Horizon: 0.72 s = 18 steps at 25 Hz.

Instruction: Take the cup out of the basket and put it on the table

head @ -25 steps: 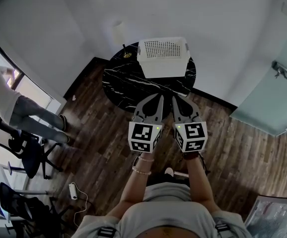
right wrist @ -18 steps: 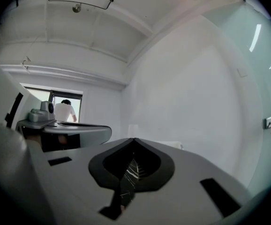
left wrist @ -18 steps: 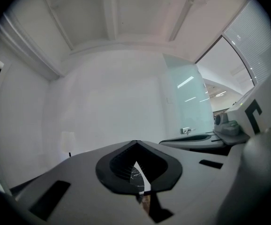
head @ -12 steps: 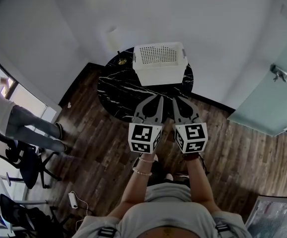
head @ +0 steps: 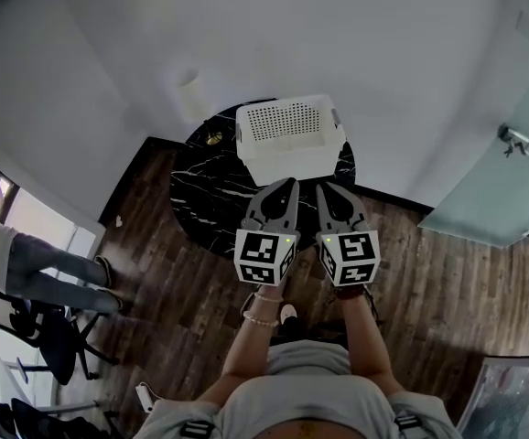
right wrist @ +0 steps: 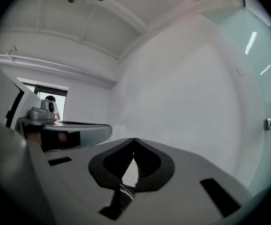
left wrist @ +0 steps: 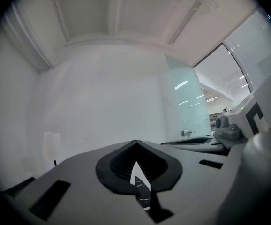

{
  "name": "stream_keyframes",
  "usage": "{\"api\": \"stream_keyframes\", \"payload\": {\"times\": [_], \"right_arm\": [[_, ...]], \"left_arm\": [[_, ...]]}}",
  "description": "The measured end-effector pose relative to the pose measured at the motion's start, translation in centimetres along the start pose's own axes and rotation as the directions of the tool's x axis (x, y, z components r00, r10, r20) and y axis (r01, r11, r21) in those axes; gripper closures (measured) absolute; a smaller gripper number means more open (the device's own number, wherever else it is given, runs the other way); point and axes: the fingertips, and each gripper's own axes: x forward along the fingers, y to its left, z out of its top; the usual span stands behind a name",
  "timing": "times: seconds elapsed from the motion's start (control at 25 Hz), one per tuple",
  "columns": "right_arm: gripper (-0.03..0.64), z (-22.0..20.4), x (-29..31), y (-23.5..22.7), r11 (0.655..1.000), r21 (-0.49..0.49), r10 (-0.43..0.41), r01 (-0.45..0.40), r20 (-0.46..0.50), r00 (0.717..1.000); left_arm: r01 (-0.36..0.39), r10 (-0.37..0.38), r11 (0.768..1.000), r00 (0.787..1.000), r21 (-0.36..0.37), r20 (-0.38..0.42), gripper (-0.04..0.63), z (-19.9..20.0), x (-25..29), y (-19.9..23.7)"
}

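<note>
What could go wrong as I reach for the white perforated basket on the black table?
Both the left gripper and right gripper are shut; reaching in that way could shove the white perforated plastic basket across the round black marble table. No cup shows from here, so you may grope blindly.

You're on a dark wood floor [head: 448, 282], white walls [head: 383, 44] ahead, round black table [head: 200, 199] near them with a white lamp [head: 189, 94] behind it. Glass door [head: 512, 190] to your right, office chair [head: 49, 337] far left.
</note>
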Motion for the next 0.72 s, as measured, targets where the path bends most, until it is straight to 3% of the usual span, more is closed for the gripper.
{"api": "stream_keyframes", "payload": {"times": [0.32,0.72], "right_arm": [[0.609,0.1,5.3,0.0,0.999,0.007,-0.054,0.054,-0.004,0.999],[0.609,-0.4,10.0,0.6,0.997,0.003,-0.082,0.082,-0.019,0.996]], "left_arm": [[0.074,-0.074,0.997,0.997,-0.001,-0.003,0.591,-0.3,3.4,3.8],[0.081,-0.081,0.997,0.997,-0.019,-0.010,0.591,-0.9,5.5,8.6]]}}
